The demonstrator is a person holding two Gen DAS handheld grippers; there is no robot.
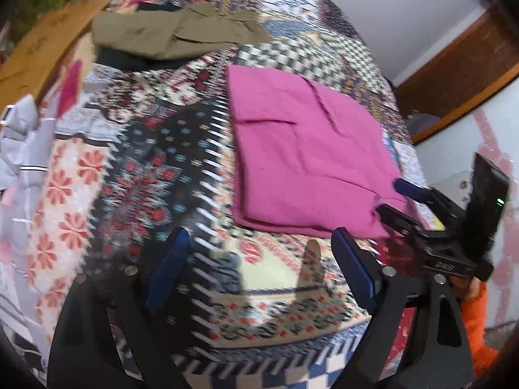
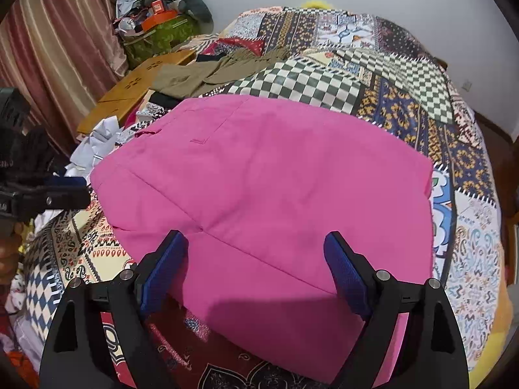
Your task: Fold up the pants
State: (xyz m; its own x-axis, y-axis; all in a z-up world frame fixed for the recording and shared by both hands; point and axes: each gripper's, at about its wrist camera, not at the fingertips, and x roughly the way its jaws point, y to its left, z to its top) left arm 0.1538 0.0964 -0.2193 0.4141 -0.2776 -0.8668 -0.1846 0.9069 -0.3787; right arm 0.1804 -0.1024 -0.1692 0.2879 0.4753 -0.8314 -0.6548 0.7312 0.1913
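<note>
The pink pants (image 1: 305, 159) lie folded into a flat square on the patchwork bedspread (image 1: 136, 168). They fill the middle of the right wrist view (image 2: 269, 201). My left gripper (image 1: 259, 243) is open and empty, above the bedspread just left of and in front of the pants. My right gripper (image 2: 256, 243) is open and empty, its fingers over the near edge of the pants; it also shows in the left wrist view (image 1: 395, 197) at the pants' right corner. The left gripper shows at the left edge of the right wrist view (image 2: 65, 191).
Folded olive pants (image 1: 175, 35) lie at the far side of the bed, over dark clothes. A wooden board (image 2: 136, 94) and a clutter pile (image 2: 155, 16) sit at the far left. White and grey clothes (image 1: 22, 149) lie at the left edge. A wall and wooden trim (image 1: 454, 77) are beyond.
</note>
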